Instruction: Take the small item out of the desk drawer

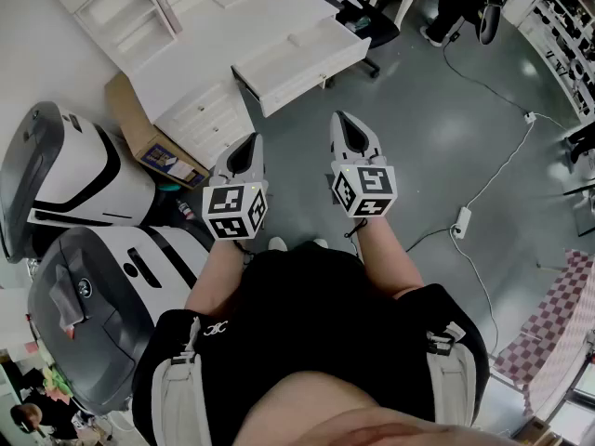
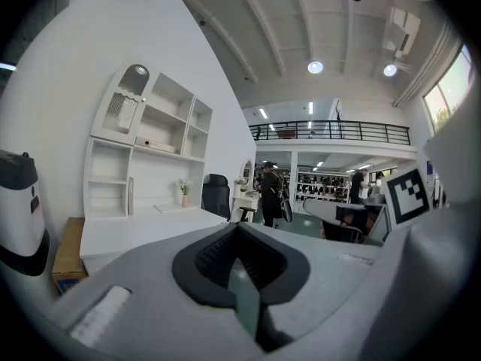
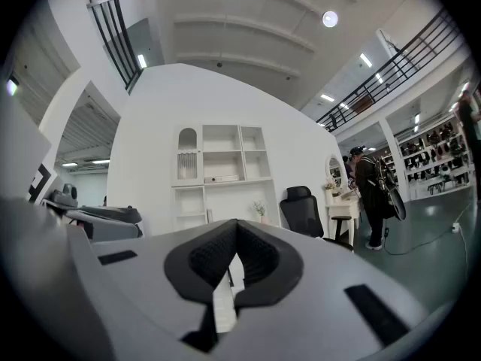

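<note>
Left gripper (image 1: 248, 149) and right gripper (image 1: 347, 126) were clenched empty, well short of the apparently open desk drawer (image 1: 297, 59); retrieval remained outstanding.

Head view looks steeply down from above the person onto floor and desk (image 1: 209, 49), desk well off at frame top; both gripper views sit low, facing near level along own jaws at that desk, shelf (image 2: 154, 145) and chair (image 3: 302, 207), shared by all three.
</note>
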Available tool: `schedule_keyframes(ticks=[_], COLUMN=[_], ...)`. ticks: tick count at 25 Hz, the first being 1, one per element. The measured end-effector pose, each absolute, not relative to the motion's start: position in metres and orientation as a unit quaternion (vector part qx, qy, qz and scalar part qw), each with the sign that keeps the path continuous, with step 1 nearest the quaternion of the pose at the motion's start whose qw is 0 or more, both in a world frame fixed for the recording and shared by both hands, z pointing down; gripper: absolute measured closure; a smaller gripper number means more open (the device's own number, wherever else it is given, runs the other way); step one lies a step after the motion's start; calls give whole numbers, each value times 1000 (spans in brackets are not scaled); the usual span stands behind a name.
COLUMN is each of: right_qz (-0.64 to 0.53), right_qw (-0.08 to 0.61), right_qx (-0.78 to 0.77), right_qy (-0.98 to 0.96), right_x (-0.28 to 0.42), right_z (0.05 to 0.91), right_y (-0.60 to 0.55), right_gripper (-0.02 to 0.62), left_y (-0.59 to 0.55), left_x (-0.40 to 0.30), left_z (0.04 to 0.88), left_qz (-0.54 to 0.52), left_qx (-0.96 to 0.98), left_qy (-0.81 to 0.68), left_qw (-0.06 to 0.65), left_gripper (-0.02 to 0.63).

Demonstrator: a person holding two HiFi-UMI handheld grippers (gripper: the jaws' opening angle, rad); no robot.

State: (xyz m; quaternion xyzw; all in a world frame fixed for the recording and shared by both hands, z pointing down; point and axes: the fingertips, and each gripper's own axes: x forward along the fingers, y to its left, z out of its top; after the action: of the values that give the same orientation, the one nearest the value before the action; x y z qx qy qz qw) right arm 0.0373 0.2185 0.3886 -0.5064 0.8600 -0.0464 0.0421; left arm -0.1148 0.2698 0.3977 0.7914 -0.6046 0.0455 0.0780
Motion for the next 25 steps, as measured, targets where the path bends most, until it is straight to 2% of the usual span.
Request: schedule_keyframes(ticks=[25], right_qz=[-38], right_qw=[44], right_qx=[-508], right_qy=[859], right_x=[104], right_z=[387], right_y=[211], right_gripper=[600], left_y=[262], left_x=[-45], left_z=[399], left_qz=[50], left_qx=[790], left_qy=[-607], left_qw=[73], left_gripper=[591])
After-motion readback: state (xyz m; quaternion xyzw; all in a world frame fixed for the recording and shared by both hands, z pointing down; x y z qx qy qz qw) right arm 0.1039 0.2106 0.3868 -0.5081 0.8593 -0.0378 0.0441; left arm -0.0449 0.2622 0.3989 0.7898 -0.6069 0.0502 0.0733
